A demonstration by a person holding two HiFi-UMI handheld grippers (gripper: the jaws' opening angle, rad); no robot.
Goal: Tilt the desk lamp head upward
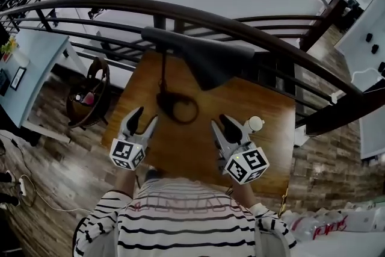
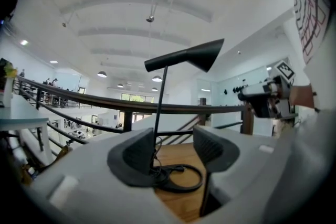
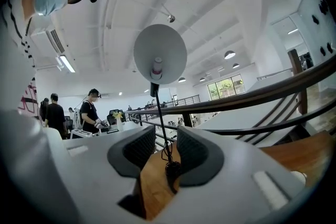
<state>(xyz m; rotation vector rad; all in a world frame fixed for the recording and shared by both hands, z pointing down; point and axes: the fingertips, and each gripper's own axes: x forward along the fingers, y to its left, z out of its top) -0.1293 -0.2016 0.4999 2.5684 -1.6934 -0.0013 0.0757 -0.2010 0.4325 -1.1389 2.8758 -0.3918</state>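
Fingers (image 2: pixel 137 153) of the left gripper (image 1: pixel 147 116) stand spread wide, pinching nothing; the right gripper (image 1: pixel 220 122) fingers (image 3: pixel 194 152) are also apart. Both hover over the brown wooden table (image 1: pixel 264 105), short of the black cone-headed desk lamp (image 1: pixel 207 57) standing by the dark railing (image 1: pixel 120 4).

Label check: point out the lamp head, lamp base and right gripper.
lamp head (image 1: pixel 212 62): head view, shade's middle.
lamp base (image 1: pixel 164 101): head view, ring's left side.
right gripper (image 1: pixel 219 121): head view, between its fingertips.
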